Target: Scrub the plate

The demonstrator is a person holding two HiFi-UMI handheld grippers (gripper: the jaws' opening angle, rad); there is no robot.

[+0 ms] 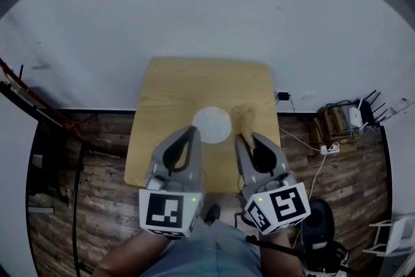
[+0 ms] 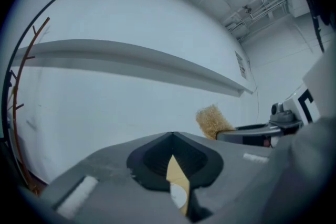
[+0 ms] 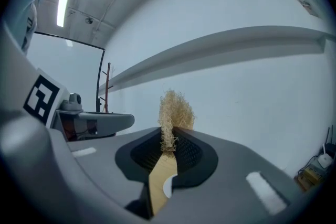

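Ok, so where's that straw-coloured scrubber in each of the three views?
Head view: the scrubber lies just right of the white plate, at the jaw tips of the right gripper.
Left gripper view: right of centre, sticking out from the other gripper.
Right gripper view: centre, clamped between the jaws.
Shared landmark: the wooden table, seen through each jaw gap.

**White plate point(image 1: 212, 124) flat on the counter point(image 1: 175, 87), scrubber point(image 1: 244, 119) pinched beside it**

The plate is round and plain white. It lies face up near the middle of the light wooden counter. The scrubber is a pale tan tuft of coarse fibres, clamped at its lower end in the right tongs point(image 1: 247, 137), with its frayed top standing out past their tips. From above it shows just beside the plate's right edge; whether they touch cannot be told.
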